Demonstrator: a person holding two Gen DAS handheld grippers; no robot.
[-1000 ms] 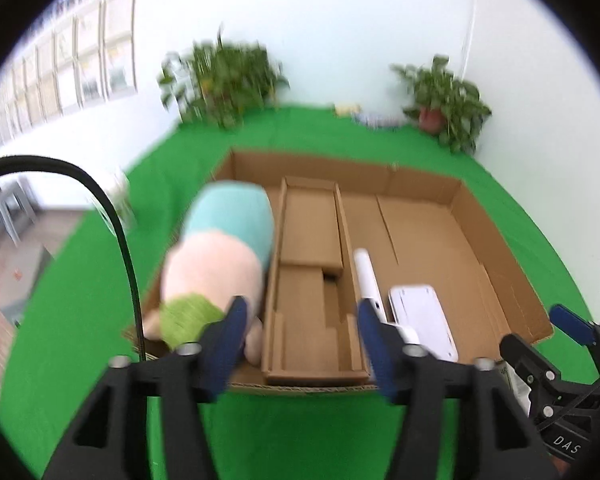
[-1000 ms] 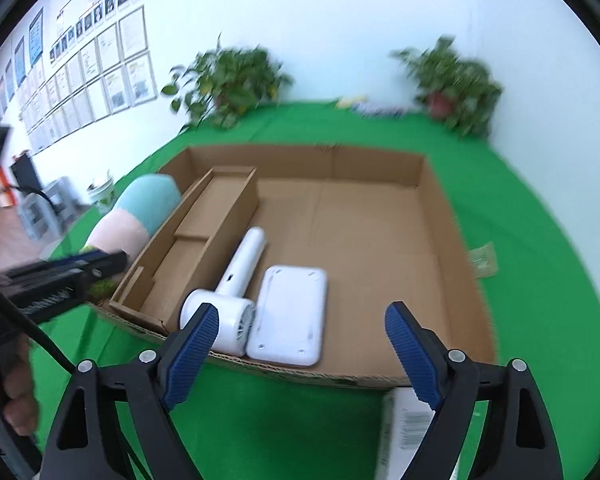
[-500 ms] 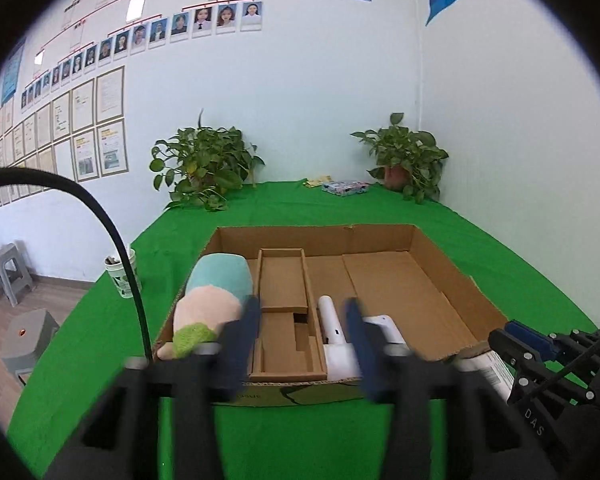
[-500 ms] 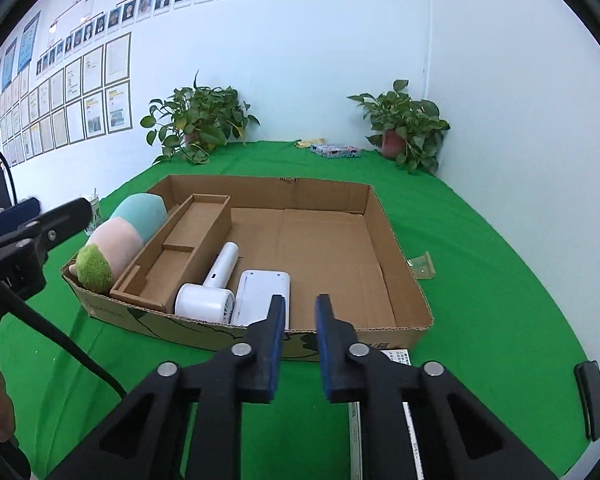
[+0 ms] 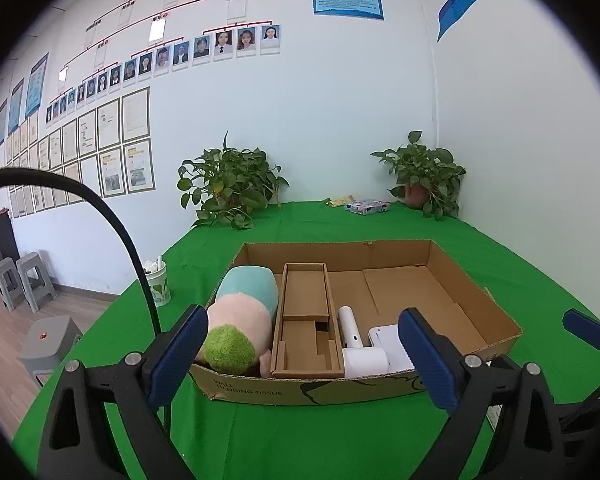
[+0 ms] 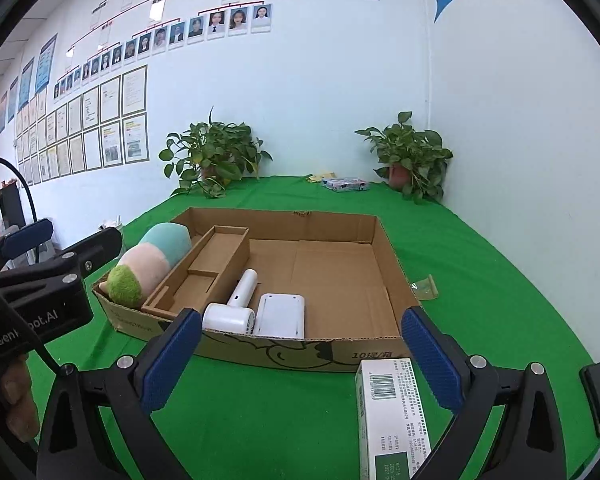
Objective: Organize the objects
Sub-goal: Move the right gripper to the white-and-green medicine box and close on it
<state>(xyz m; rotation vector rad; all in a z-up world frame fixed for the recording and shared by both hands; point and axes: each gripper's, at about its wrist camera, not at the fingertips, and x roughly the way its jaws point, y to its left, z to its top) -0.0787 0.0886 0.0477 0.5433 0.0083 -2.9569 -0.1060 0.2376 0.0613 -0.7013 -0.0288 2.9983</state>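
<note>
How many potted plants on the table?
2. One potted plant stands at the far left by the wall; the second plant sits in the far right corner. None seems hidden.

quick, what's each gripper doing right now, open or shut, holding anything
Left gripper: open, holding nothing.
Right gripper: open, holding nothing.

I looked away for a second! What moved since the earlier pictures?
Both grippers shut, then sprang open again and pulled back, gripping nothing: the left hand-held gripper and the right hand-held gripper. The plush toy, hair dryer and cardboard box stayed put.
</note>
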